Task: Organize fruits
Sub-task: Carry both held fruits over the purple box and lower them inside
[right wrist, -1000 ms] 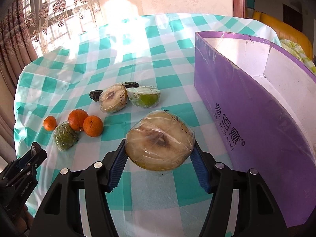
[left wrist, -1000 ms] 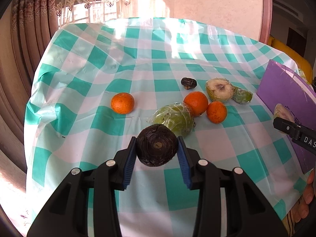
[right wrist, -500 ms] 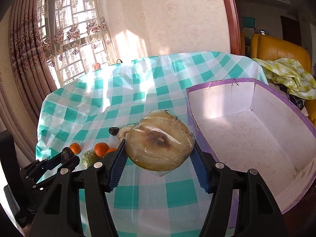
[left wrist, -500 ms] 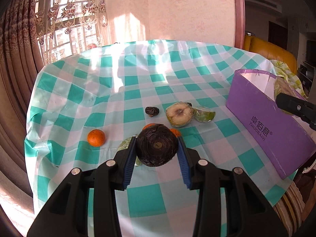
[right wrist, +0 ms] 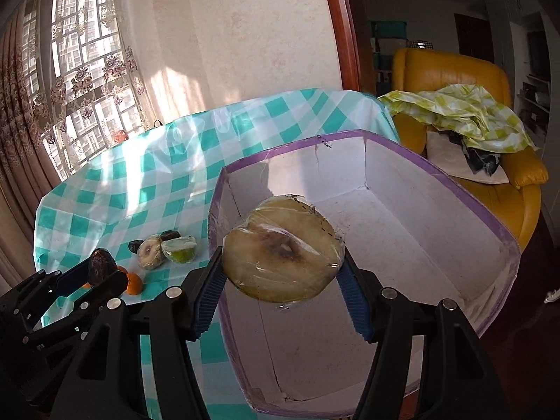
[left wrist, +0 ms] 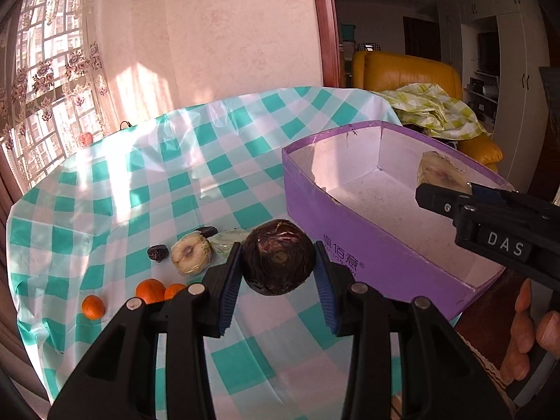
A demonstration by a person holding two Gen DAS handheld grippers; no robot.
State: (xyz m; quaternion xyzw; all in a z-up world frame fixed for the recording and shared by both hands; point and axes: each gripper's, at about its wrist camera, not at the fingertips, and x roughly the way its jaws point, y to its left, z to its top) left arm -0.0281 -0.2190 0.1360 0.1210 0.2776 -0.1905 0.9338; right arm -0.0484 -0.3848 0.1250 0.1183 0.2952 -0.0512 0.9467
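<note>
My left gripper (left wrist: 278, 269) is shut on a dark purple round fruit (left wrist: 278, 260), held above the checked tablecloth just left of the purple box (left wrist: 367, 255). My right gripper (right wrist: 281, 273) is shut on a large plastic-wrapped cut fruit half (right wrist: 283, 248), held over the box's white inside (right wrist: 402, 245). It also shows in the left wrist view (left wrist: 439, 175). On the cloth lie a wrapped pale fruit half (left wrist: 190, 253), a wrapped green half (right wrist: 180, 250), dark dates (left wrist: 157, 252) and several oranges (left wrist: 150, 290).
The table (left wrist: 175, 182) carries a teal and white checked cloth. A yellow armchair (right wrist: 455, 70) with a green checked cloth stands behind the box. A curtained window (right wrist: 80, 80) is at the left. A hand (left wrist: 528, 332) holds the right gripper's handle.
Both grippers rose and swung right with their fruits. The right gripper moved from beside the box to over its open inside. The left one came nearer the box's left wall.
</note>
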